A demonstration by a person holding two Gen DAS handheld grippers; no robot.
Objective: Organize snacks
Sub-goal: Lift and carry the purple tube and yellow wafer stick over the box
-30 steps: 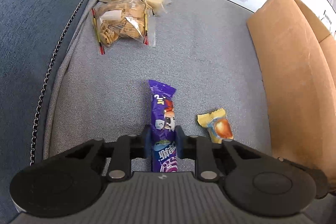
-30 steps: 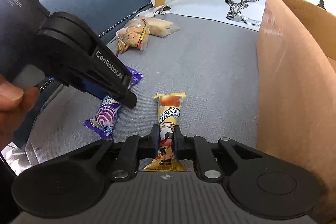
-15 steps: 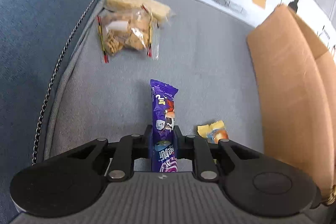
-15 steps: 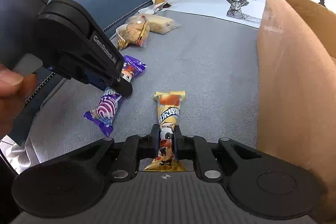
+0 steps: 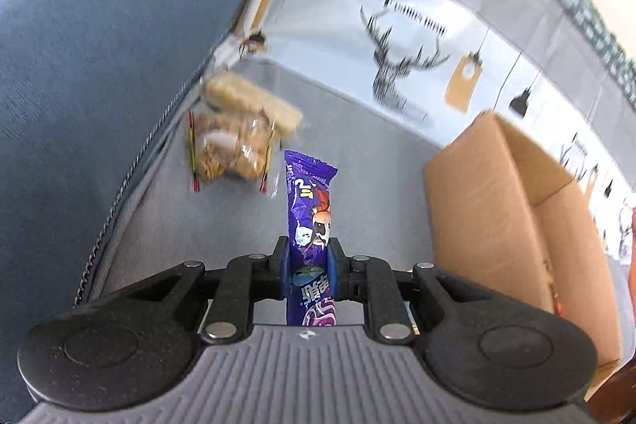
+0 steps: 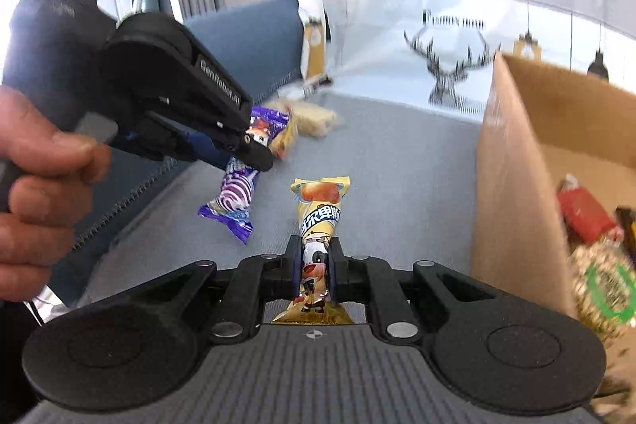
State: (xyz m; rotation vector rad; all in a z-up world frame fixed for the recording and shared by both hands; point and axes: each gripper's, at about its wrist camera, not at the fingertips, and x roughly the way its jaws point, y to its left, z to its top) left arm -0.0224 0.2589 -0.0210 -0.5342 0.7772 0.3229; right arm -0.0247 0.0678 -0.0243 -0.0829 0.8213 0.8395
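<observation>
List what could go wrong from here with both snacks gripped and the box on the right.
1. The left gripper pinches the purple snack near its middle, so the long free end could catch on the cardboard box wall.
2. The right gripper holds the yellow snack low on the pack; the slick wrapper might slip.
3. Both grippers are close together beside the box, so they may bump going in.

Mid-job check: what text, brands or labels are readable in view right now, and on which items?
"GenRobot.AI": side of the left hand-held gripper.
Purple snack: Chinese characters, not clearly readable.
Yellow snack: Chinese characters, not clearly readable.
Deer-print cloth: lettering blurred.
Boxed snacks: labels unreadable.
</observation>
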